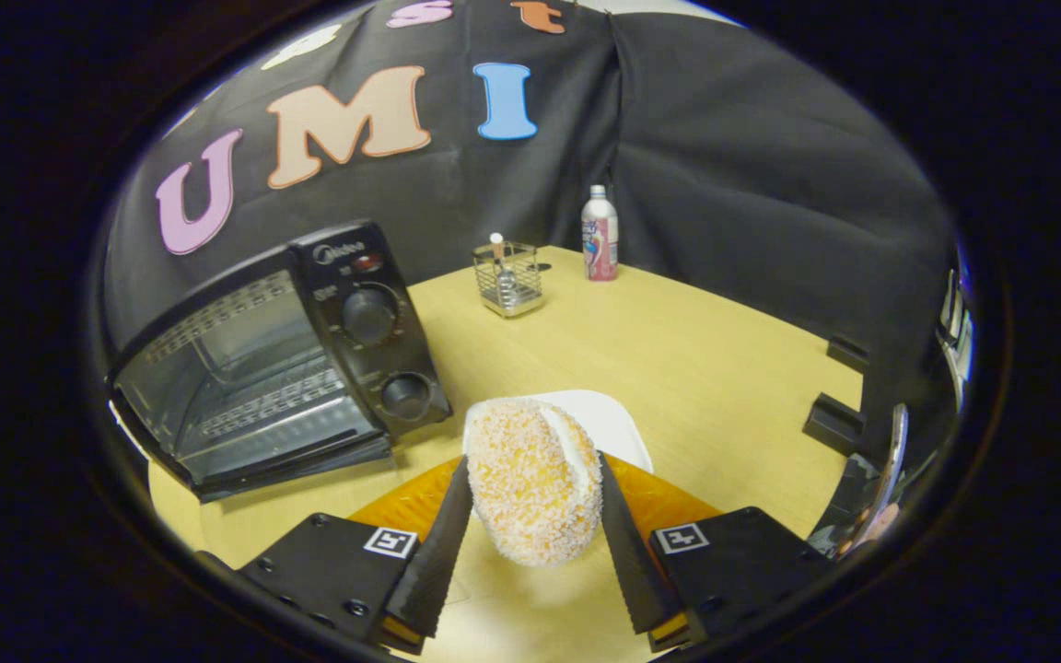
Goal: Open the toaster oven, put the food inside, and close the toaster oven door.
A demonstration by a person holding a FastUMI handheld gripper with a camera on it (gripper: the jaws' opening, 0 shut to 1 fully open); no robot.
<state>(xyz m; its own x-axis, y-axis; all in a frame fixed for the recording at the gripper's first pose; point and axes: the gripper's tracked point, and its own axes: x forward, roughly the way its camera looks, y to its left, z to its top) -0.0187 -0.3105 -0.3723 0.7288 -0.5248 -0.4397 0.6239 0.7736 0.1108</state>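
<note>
Toaster oven (282,359), left of frame, seems already open (glare blurs it); gripper (535,502) jaws clamp the sugared pastry (530,488); loading and closing remain.

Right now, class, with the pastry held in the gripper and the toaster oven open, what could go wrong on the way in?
1. The sugared pastry is soft and held between the gripper fingers only at its sides; squeezing harder could crush it, and a looser grip could drop it.
2. The toaster oven sits off to the side with its door folded down; a low approach might clip the door.
3. Crumbs may scatter onto the table.
</note>
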